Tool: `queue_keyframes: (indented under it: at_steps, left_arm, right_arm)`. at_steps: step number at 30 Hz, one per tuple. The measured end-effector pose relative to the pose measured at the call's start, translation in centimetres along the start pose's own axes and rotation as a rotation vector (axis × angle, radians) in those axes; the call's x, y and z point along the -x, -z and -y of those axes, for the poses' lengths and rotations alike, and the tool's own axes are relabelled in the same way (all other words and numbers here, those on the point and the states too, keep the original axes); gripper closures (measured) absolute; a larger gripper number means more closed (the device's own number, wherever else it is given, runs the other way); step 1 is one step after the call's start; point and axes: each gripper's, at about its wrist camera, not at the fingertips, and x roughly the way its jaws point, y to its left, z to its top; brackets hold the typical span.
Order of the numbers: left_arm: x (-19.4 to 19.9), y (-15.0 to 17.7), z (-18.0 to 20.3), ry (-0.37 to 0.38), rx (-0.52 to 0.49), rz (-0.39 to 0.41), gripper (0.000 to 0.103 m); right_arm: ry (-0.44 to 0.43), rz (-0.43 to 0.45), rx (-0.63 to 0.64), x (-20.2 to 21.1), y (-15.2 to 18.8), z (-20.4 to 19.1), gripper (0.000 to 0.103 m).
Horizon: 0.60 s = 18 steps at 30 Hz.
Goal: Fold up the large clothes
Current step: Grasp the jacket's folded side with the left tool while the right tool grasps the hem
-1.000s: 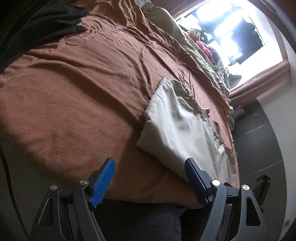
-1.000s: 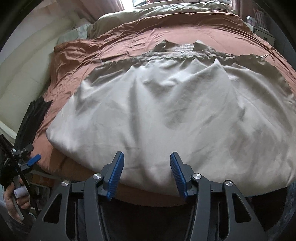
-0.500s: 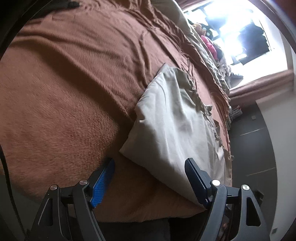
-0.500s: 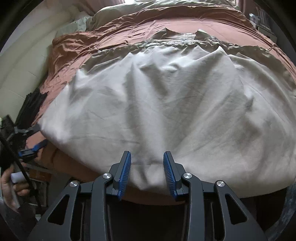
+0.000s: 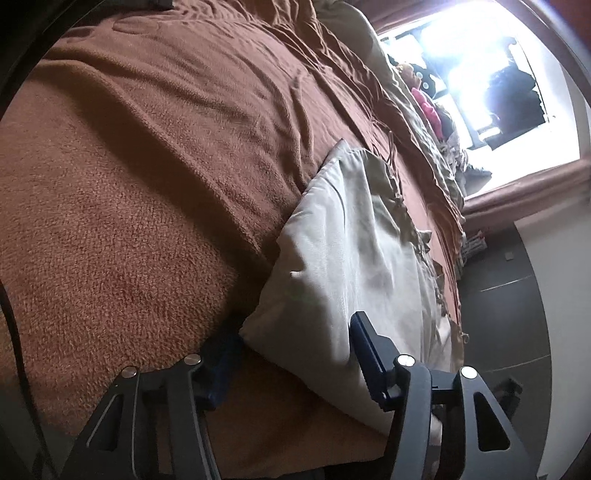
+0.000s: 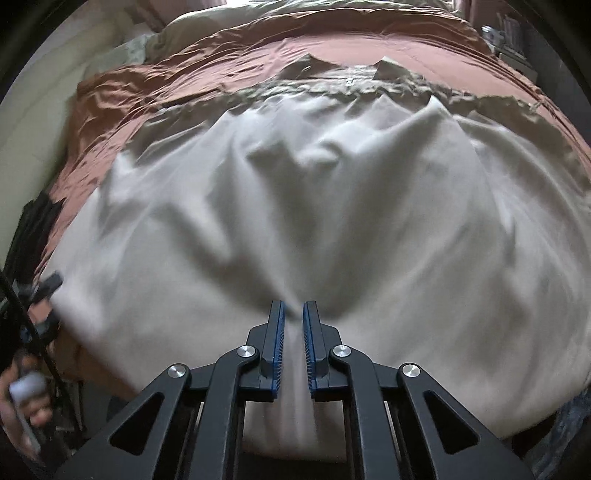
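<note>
A large cream garment (image 6: 332, 184) lies spread on the bed, its collar (image 6: 347, 70) at the far end. My right gripper (image 6: 293, 306) is shut on the near hem, with a ridge of cloth pinched up between the blue pads. In the left wrist view the garment's (image 5: 351, 240) near left corner sits between the jaws of my left gripper (image 5: 291, 328). Those jaws are closing. One finger (image 5: 221, 354) is tucked low beside the corner and the other finger (image 5: 364, 343) rests over the cloth. A wide gap remains between them.
A brown blanket (image 5: 147, 184) covers the bed. Beige bedding (image 6: 207, 26) is bunched at the head. Dark clothing (image 6: 33, 221) lies at the left side. A bright window (image 5: 480, 74) and dark floor (image 5: 509, 314) lie beyond the bed. A hand (image 6: 26, 398) shows at lower left.
The right gripper slid forward over the near hem and its jaws came together on the cloth. The left gripper dropped toward the garment's corner and its jaws narrowed around it.
</note>
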Motion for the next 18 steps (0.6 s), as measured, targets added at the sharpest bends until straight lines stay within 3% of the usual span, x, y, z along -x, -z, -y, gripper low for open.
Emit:
queue_keyframes:
  at_steps: [12, 18]
  left_arm:
    - [0.6, 0.6, -0.9, -0.008, 0.063, 0.018, 0.049]
    - [0.4, 0.6, -0.7, -0.024, 0.077, 0.025, 0.050]
  right_arm:
    - [0.080, 0.004, -0.129, -4.4, -7.7, 1.2, 0.099]
    - [0.116, 0.002, -0.111, -6.5, -10.9, 1.2, 0.099]
